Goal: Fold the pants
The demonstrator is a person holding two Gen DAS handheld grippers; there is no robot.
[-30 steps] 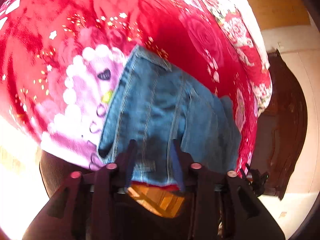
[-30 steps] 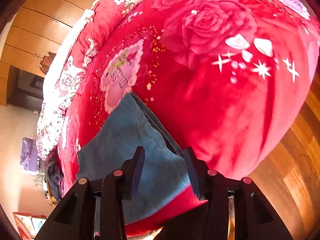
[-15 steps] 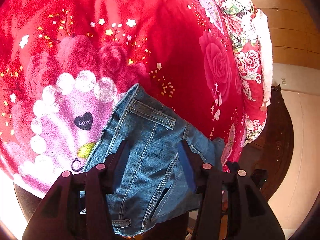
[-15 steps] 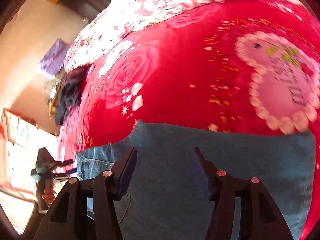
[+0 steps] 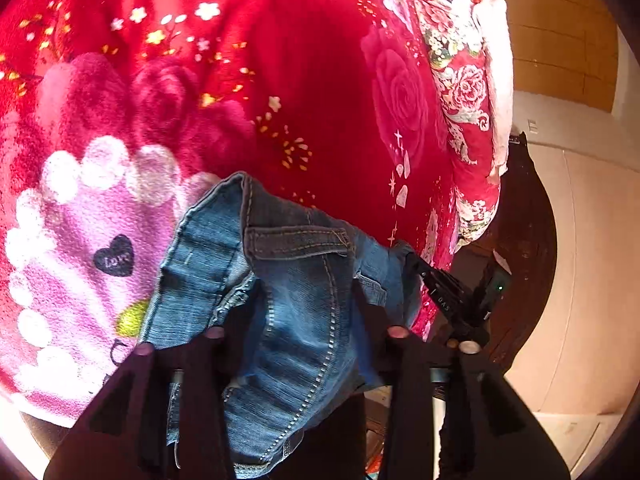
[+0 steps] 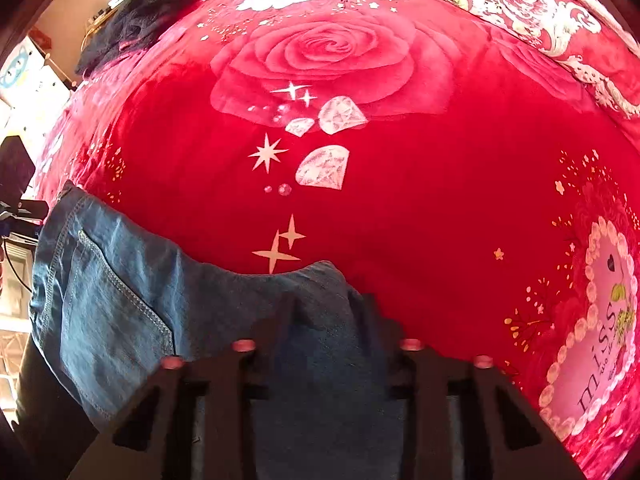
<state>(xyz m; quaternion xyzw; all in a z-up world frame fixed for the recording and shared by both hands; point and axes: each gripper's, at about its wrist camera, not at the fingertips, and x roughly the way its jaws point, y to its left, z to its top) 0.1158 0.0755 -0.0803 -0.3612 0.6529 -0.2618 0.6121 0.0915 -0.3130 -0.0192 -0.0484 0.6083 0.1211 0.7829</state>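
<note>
Blue denim pants (image 5: 288, 280) lie near the edge of a bed with a red rose-print blanket (image 5: 280, 80). In the left wrist view my left gripper (image 5: 306, 300) has its jaws apart around the bunched waist and pocket part, which hangs between the fingers. In the right wrist view my right gripper (image 6: 326, 308) also has its jaws apart over a raised fold of the pants (image 6: 120, 300). Whether either pair of pads presses the cloth is hidden.
The blanket (image 6: 400, 180) fills most of both views, with a pink heart patch (image 5: 80, 240) to the left. A floral quilt (image 5: 460, 60) lies along the far side. A dark wooden bed frame (image 5: 528, 240) and the other black gripper (image 5: 460, 300) are at the right.
Both grippers moved along the pants. The waist part now bunches up and hangs between my left fingers. My right gripper swung round and now faces across the blanket over a raised fold.
</note>
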